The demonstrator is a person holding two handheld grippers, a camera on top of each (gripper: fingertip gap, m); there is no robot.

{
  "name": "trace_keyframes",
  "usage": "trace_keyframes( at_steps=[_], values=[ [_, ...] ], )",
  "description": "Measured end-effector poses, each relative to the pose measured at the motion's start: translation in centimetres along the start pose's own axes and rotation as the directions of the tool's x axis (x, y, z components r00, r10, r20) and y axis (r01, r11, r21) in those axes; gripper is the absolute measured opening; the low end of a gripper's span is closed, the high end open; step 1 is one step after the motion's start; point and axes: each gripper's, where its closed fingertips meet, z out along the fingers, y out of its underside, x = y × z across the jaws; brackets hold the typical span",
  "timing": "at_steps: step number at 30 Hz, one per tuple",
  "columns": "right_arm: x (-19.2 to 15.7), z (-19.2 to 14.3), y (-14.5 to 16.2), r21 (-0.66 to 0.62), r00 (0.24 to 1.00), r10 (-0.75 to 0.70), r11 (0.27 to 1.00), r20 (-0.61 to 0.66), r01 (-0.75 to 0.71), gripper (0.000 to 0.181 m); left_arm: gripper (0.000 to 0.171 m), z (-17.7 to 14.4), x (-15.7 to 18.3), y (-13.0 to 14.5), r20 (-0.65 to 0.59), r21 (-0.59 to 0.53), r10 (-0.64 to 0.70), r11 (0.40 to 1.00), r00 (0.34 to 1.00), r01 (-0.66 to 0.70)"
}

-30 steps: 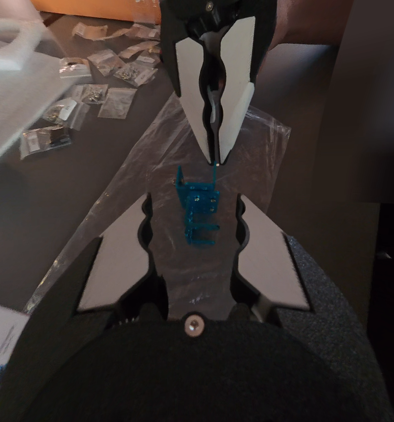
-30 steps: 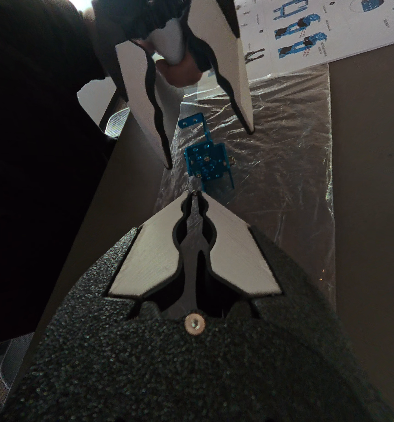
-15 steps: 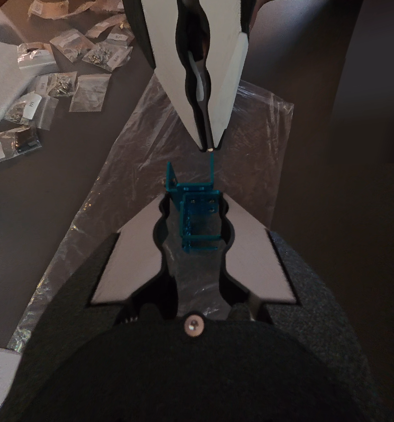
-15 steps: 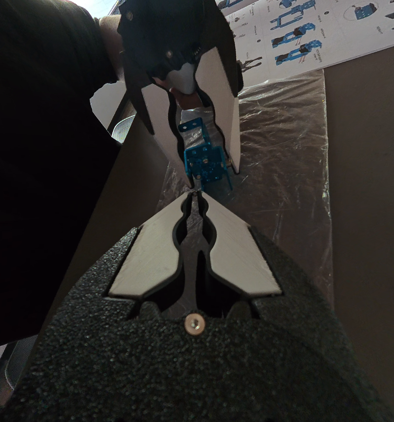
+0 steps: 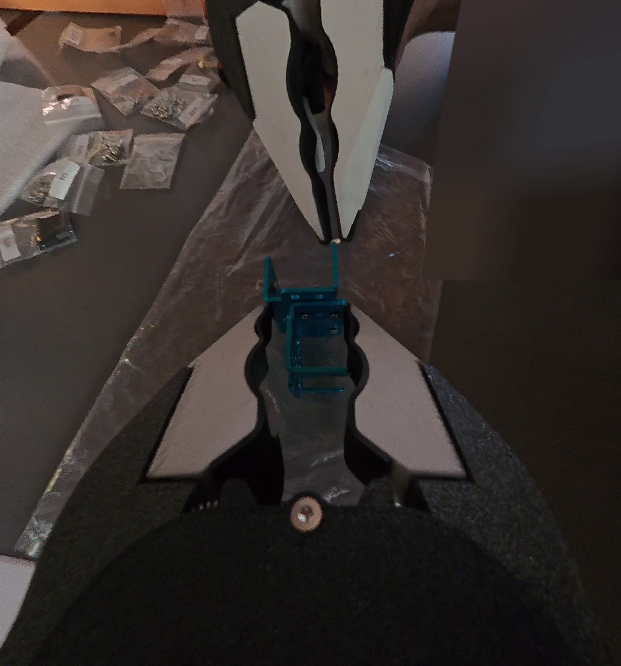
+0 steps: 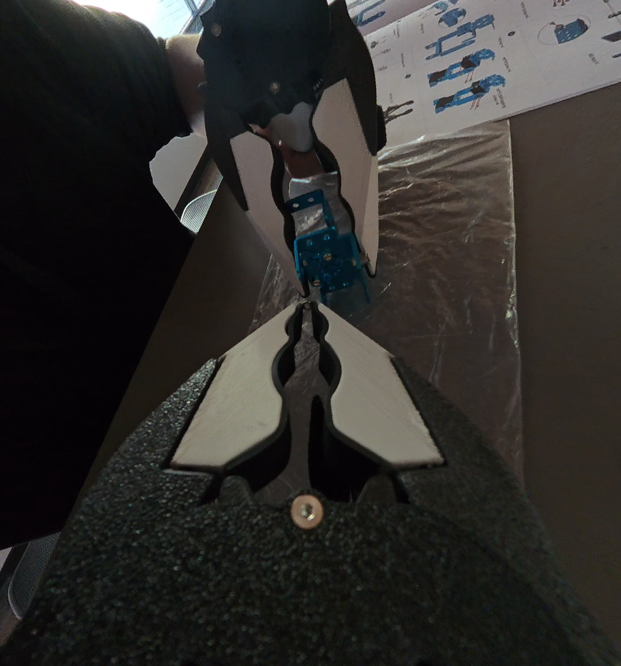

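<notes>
A blue metal bracket assembly (image 5: 314,346) stands on a clear plastic sheet (image 5: 229,230) on a dark table. My left gripper (image 5: 305,317) has its jaws against both sides of the bracket and is shut on it; the right wrist view (image 6: 337,283) shows this too, with the bracket (image 6: 325,266) between the white fingers. My right gripper (image 6: 307,306) is shut on a tiny silvery screw (image 6: 307,305) at its tips. In the left wrist view the right gripper (image 5: 334,238) points down, with the screw (image 5: 336,239) just above the bracket's upright flange (image 5: 334,263).
Several small clear bags of hardware (image 5: 150,108) lie at the back left, beside white foam (image 5: 10,119). A printed instruction sheet (image 6: 481,65) lies beyond the plastic sheet (image 6: 445,234). A person's dark sleeve (image 6: 67,180) fills the left, past the table edge (image 6: 208,259). My two grippers' fingertips are within a few centimetres of each other.
My left gripper moved forward around the blue bracket and its jaws narrowed onto it. My right gripper stayed shut on the screw, close above the bracket's upright flange.
</notes>
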Motion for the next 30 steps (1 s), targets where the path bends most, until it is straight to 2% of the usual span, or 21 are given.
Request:
trace_keyframes(
  at_steps=[4,9,17,30],
  values=[
    [0.0,-0.4,-0.9,0.053,1.000,-0.008,0.999,-0.008,0.009,0.004,0.040,-0.5,-0.8,-1.0,0.029,0.020,-0.003,1.000,1.000,0.003],
    [-0.2,-1.5,-3.0,0.185,1.000,-0.016,0.983,-0.011,0.018,0.004,0.040,-1.0,-1.4,-3.1,0.054,0.028,0.002,1.000,0.999,-0.003],
    [-0.3,-3.5,-4.9,0.333,0.998,0.025,0.942,0.054,-0.041,0.004,0.040,-1.1,-2.0,-6.0,0.045,0.091,-0.056,0.995,0.997,0.052],
    [-0.5,-3.3,-5.1,0.348,0.991,0.063,0.932,0.116,-0.100,0.004,0.040,-1.0,-1.8,-6.9,0.046,0.086,-0.034,0.996,0.998,0.030]
  ],
)
